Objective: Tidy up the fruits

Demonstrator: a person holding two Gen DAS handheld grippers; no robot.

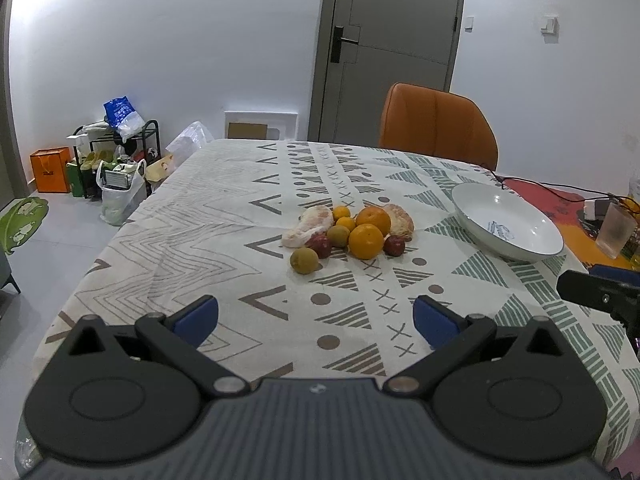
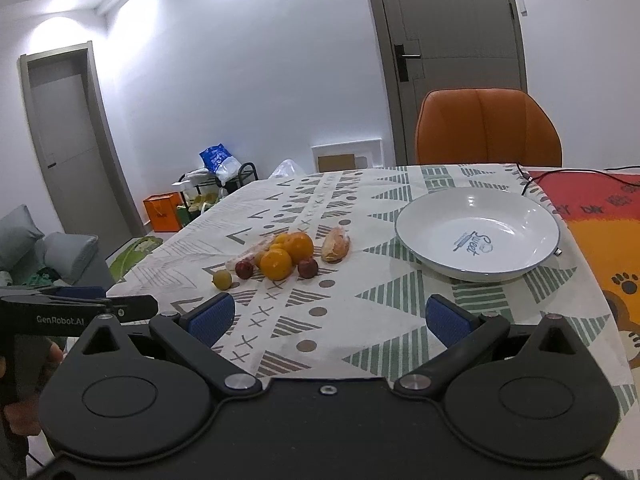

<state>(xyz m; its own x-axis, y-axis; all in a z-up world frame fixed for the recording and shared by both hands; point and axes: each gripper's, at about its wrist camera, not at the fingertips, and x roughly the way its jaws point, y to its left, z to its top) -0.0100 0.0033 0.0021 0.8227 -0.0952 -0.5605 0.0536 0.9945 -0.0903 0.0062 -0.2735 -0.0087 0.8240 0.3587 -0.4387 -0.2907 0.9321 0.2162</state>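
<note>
Fingers of the left gripper and right gripper are being held wide apart, nothing gripped, presumably readied for a first pick. Fruits are being left heaped ahead of the fingers; the bowl, ahead-right, is being kept vacant, apparently as destination.

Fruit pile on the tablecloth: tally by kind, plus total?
Large oranges: 2
Small yellow-orange citrus: 2
Yellow-green round fruits: 2
Dark red round fruits: 2
Peeled pale citrus pieces: 2
Total: 10
</note>
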